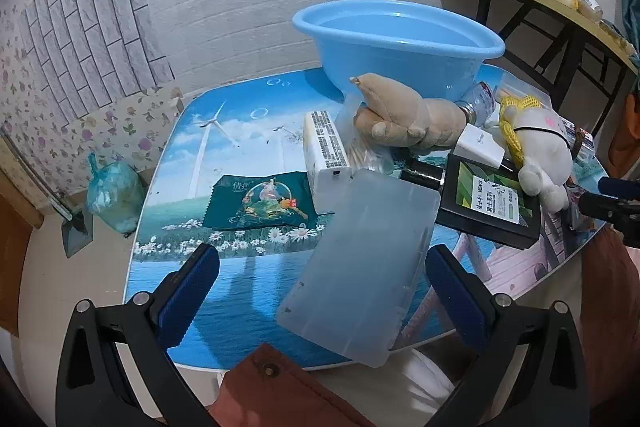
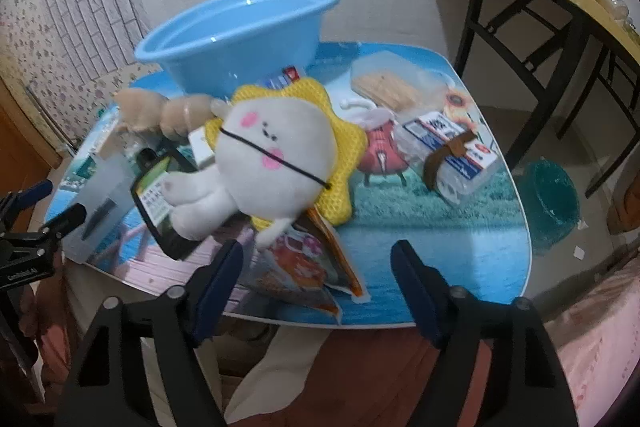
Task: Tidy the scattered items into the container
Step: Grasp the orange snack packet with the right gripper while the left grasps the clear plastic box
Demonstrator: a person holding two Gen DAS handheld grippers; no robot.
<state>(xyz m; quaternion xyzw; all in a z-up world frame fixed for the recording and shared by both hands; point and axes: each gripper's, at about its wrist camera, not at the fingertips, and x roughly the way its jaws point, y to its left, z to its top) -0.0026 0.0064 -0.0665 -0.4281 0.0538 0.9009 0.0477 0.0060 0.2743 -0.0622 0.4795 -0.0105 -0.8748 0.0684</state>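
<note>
Hovering empty with jaws spread, the left gripper (image 1: 320, 291) and right gripper (image 2: 318, 291) face the clutter. The sun plush (image 2: 276, 163) lies at 6 o'clock from the blue basin (image 2: 240, 35); reaching carelessly could knock the overhanging translucent plastic case (image 1: 360, 267) off the table (image 2: 440, 267).

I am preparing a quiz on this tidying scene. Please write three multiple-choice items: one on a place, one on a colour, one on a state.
1. Where does the basin stand?
A. at the far side of the table
B. on the floor
C. on the shelf

2. What colour is the mesh around the white plush toy?
A. red
B. yellow
C. green

3. How are the fingers of the right gripper?
A. shut on the toy
B. shut on nothing
C. open, holding nothing

Answers: 1 A, it rests on the table behind the clutter; 2 B, yellow mesh frames its face; 3 C, a wide gap shows between them.
</note>
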